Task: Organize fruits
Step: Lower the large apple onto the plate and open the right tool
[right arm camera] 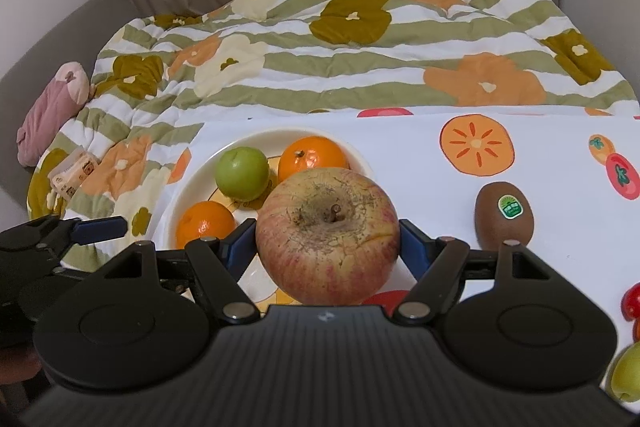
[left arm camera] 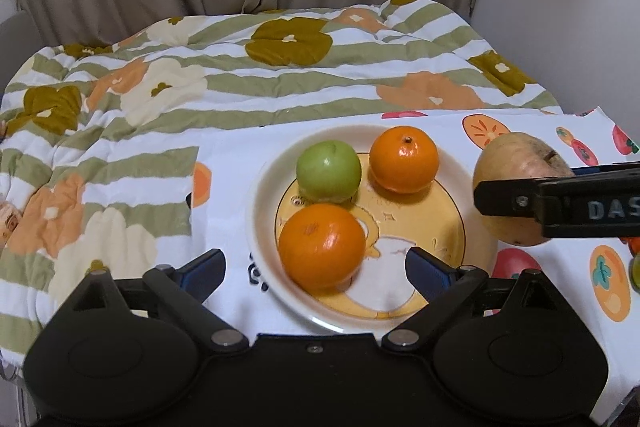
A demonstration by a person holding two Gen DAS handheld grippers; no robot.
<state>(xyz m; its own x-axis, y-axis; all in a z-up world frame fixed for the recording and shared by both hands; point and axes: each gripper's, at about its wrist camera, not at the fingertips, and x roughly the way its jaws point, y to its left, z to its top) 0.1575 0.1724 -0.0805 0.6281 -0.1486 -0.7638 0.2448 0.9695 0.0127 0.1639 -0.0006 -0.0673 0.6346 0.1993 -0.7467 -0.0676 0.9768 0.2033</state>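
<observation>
The left gripper (left arm camera: 316,263) stands wide apart around, not pressing, the near orange (left arm camera: 322,246) resting on the plate (left arm camera: 264,195), evidently released there, while the right gripper (right arm camera: 327,247) clamps the apple (right arm camera: 327,239) beside the plate, presumably for placement next.

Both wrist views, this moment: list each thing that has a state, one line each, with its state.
Left gripper: open, nothing held, near orange between its fingers.
Right gripper: shut on the apple, held off the cloth.
Plate: holds three fruits.
Near orange: resting on plate.
Green fruit: on plate.
Far orange: on plate, stem up.
Kiwi: on cloth, off plate.
</observation>
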